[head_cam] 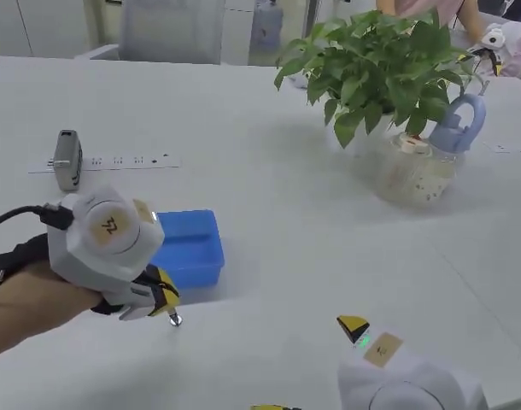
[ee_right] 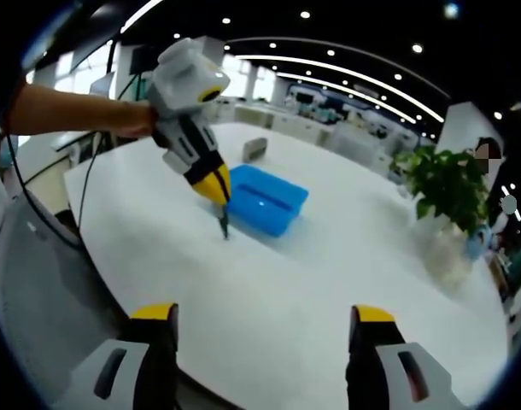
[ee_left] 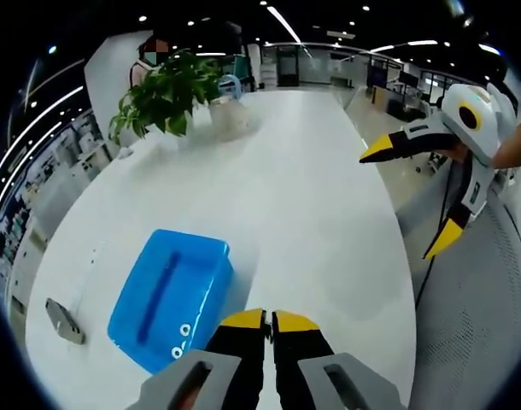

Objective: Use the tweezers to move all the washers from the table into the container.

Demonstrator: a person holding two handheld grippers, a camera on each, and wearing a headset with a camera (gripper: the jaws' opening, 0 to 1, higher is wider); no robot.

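Observation:
A blue container (head_cam: 190, 248) sits on the white table (head_cam: 269, 213). In the left gripper view two small washers (ee_left: 181, 341) lie inside the blue container (ee_left: 166, 295). My left gripper (head_cam: 166, 301) hangs just in front of the container's near edge, shut on thin tweezers (ee_right: 224, 224) whose tip (head_cam: 175, 320) touches the table. Its yellow-tipped jaws (ee_left: 269, 321) are pressed together. My right gripper (ee_right: 262, 314) stands open and holds nothing. It shows low at the right in the head view (head_cam: 312, 369) and to the right of the left gripper (ee_right: 192, 128).
A leafy plant (head_cam: 371, 64) in a glass vase (head_cam: 410, 171) stands at the back right. A white power strip (head_cam: 115, 161) with a grey adapter (head_cam: 67, 158) lies at the back left. A person sits beyond the plant.

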